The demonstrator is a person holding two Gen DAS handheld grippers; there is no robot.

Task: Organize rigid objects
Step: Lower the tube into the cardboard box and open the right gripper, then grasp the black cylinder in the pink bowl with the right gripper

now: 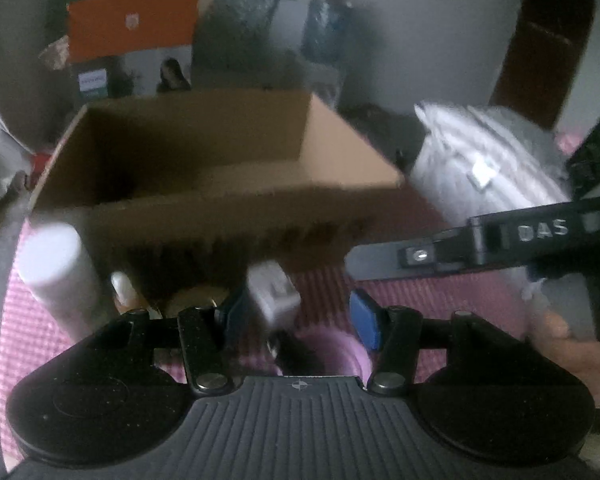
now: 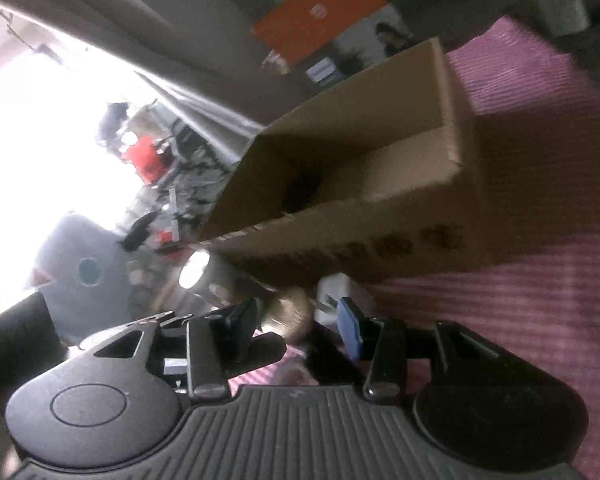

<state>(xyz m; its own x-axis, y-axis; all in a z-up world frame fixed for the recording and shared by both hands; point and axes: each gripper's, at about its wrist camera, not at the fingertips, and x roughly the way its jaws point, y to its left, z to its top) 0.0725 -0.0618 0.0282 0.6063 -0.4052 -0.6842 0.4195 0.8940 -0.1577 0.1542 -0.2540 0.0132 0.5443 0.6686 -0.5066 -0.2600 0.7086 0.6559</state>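
My left gripper [image 1: 298, 318] hung low over the pink ribbed mat [image 1: 420, 292], its two blue-padded fingers spread wide; a small white plug-in charger [image 1: 274, 294] sat between them, near the left pad, but blur kept me from telling whether it touched. At the right of the left view my other tool reached in as a black bar, with my hand [image 1: 572, 332] at the lower right edge.

My right gripper [image 2: 298, 322] was rolled hard to one side, so the whole right view leaned. Its jaws stood apart too, holding nothing, with the charger [image 2: 342, 294] just beyond the blue finger.

One open brown cardboard box [image 1: 220, 160] filled the centre of the left view, and sat centre-right in the right view [image 2: 360, 184]; shadow hid most of its floor. In front of it I counted one white cylindrical bottle [image 1: 60, 272] at lower left, one round brass-coloured thing [image 2: 290, 314] too smeared to name, and one shiny dark cylinder [image 2: 204, 280]. One orange-and-white printed carton [image 1: 132, 44] stood behind, upper left. A grey ribbed round object [image 1: 488, 168] sat at the right, blurred.
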